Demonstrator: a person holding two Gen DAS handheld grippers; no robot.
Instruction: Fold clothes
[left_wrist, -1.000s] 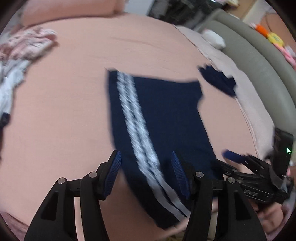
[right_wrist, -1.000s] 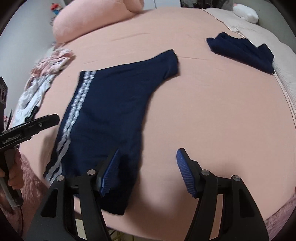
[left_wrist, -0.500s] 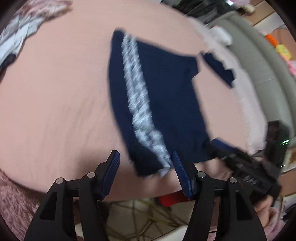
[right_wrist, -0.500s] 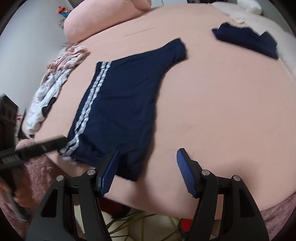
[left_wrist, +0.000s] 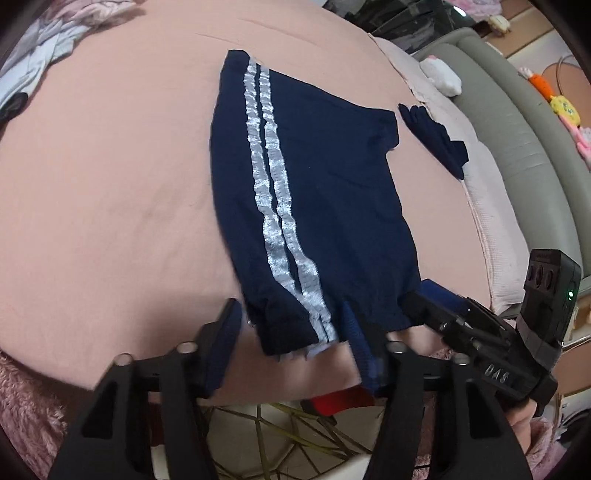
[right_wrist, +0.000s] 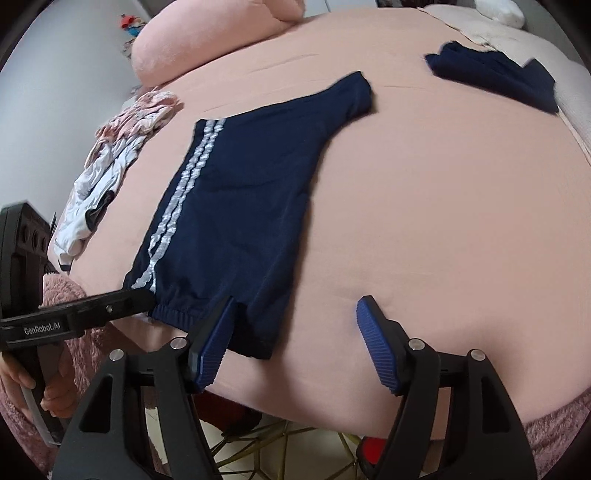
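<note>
Pink bedding (right_wrist: 424, 206) carried the navy shorts (right_wrist: 236, 206), flat and unfolded; left tool (left_wrist: 291, 332) had just been narrowing around the striped waistband corner, not yet pinching; right tool (right_wrist: 295, 332) stood spread, empty; folding seemed barely begun.

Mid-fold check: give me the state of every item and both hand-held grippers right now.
Navy shorts with two white side stripes: spread flat, unfolded.
Second navy garment: lying apart, loosely folded.
Pink and white clothes heap: crumpled.
Left hand-held gripper: jaws just narrowed, straddling the striped waistband corner, not yet pinching.
Right hand-held gripper: open at the waistband's other end.
</note>
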